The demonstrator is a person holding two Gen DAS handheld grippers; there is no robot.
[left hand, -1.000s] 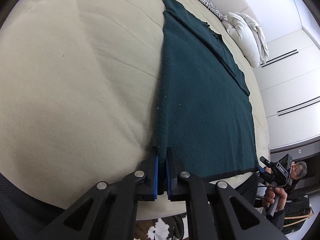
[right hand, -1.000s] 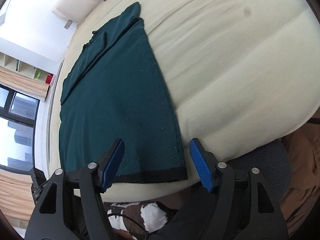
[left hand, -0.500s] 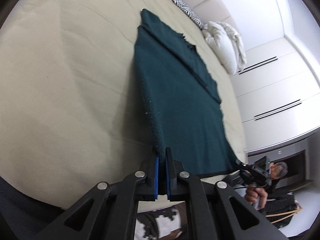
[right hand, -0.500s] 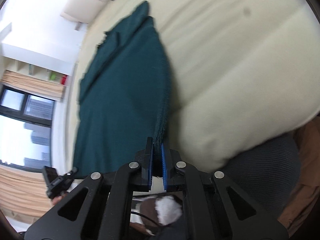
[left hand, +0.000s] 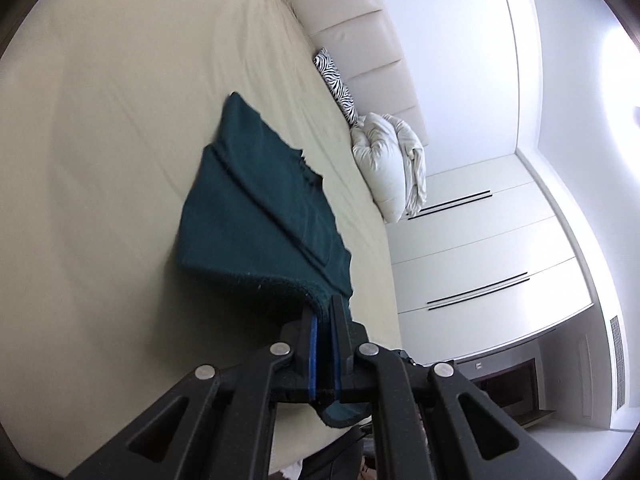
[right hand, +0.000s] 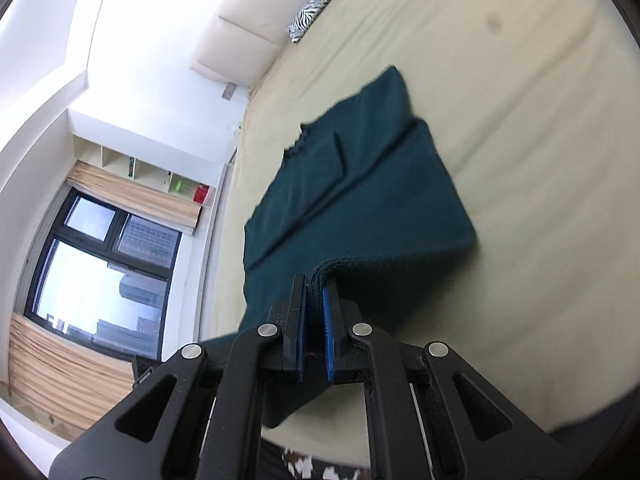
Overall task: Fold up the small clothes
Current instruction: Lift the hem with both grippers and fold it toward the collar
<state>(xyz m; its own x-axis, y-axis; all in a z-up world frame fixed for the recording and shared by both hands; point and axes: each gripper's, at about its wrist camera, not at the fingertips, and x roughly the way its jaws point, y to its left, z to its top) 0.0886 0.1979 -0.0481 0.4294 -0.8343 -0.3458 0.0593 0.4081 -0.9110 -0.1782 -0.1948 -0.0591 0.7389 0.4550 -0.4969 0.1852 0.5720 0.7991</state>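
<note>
A dark teal knit garment [left hand: 256, 216] lies on the cream bed [left hand: 112, 128], its far part flat and its near hem lifted off the sheet. My left gripper [left hand: 325, 312] is shut on one near corner of the hem, and the cloth curls over its blue pads. In the right wrist view my right gripper [right hand: 314, 292] is shut on the other near corner of the same garment [right hand: 360, 184]. The cloth sags between the two corners and a loose flap hangs below each gripper.
A zebra-print cushion [left hand: 340, 88] and a bunched white duvet [left hand: 392, 168] lie by the padded headboard [left hand: 360, 40]. White wardrobe doors [left hand: 492, 240] stand beyond the bed. In the right wrist view a window [right hand: 96, 272] with curtains and wall shelves [right hand: 136, 168] are at left.
My right gripper has shut on the near hem corner. Both grippers have risen and moved toward the headboard, lifting the hem off the bed and starting to fold the garment over itself.
</note>
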